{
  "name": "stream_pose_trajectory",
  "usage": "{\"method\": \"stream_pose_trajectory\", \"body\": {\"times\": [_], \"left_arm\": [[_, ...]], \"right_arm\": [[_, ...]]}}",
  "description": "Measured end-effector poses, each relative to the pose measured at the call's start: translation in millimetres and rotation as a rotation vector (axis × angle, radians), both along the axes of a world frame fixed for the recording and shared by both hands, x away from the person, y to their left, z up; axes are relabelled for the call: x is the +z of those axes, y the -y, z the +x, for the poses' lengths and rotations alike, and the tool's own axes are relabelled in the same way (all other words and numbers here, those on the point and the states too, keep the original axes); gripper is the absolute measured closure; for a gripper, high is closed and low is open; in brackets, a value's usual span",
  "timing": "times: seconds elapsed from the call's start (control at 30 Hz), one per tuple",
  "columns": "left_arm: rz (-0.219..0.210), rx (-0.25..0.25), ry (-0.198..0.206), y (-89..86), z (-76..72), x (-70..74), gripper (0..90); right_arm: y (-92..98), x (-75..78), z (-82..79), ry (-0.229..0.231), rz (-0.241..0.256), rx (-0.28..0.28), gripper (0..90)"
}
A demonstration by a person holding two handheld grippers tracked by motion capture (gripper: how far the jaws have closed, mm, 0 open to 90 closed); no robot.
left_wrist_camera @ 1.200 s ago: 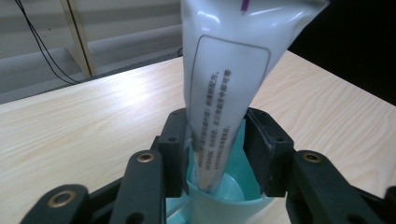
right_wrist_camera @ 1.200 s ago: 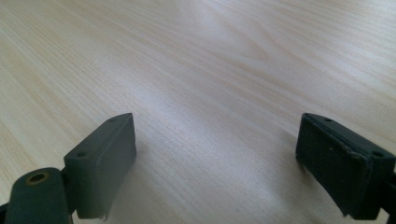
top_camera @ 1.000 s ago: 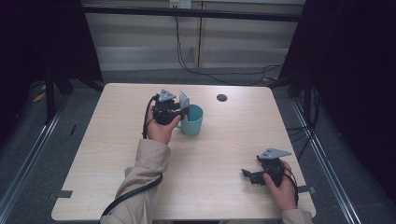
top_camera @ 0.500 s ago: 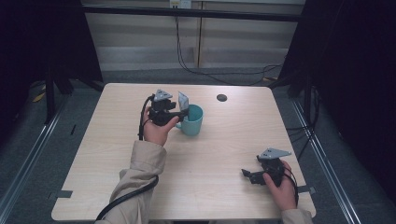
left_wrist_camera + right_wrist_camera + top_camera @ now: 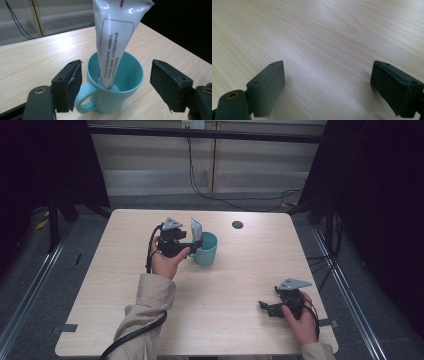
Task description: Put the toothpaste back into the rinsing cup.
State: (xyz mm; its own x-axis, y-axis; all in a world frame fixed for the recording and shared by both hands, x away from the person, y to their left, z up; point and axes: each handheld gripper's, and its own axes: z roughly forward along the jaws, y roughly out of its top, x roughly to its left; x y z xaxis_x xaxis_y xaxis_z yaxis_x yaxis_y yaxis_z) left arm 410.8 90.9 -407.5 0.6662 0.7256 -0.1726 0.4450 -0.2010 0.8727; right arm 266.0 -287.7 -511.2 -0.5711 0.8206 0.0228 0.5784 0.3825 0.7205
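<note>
Between the left hand-held gripper's [image 5: 113, 93] spread jaws, mug [image 5: 113, 100] with tube [image 5: 117, 37].

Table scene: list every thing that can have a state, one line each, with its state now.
Mug: upright on the table, handle toward the left claw's camera, a tube inside.
Tube: standing in the mug, narrow end down, leaning on the rim, free of both jaws.
Left claw: open, jaws either side of the mug, not touching it.
Right claw: open, empty, low over bare table.
</note>
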Motion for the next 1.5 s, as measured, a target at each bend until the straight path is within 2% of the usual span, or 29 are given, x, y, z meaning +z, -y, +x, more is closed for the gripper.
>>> {"method": "stream_pose_trajectory", "body": {"times": [0.33, 0.47, 0.93, 1.5], "left_arm": [[-0.006, -0.016, -0.006, -8.3, -8.8, -2.3, 20.0], [-0.009, -0.016, -0.013, -18.7, -14.6, -5.1, 18.4], [-0.014, -0.007, -0.026, -38.9, -26.9, -13.3, 18.4], [-0.019, -0.012, -0.045, -48.7, -39.6, -28.8, 18.5]], "right_arm": [[-0.1, 0.0, 0.5, -0.002, 0.002, -0.001, 11.6], [-0.2, 0.1, 0.5, -0.003, 0.001, -0.002, 11.6], [-0.3, 0.0, 0.8, -0.003, 0.002, -0.003, 11.6], [-0.5, 0.0, 0.8, -0.004, 0.003, -0.004, 11.6]]}}
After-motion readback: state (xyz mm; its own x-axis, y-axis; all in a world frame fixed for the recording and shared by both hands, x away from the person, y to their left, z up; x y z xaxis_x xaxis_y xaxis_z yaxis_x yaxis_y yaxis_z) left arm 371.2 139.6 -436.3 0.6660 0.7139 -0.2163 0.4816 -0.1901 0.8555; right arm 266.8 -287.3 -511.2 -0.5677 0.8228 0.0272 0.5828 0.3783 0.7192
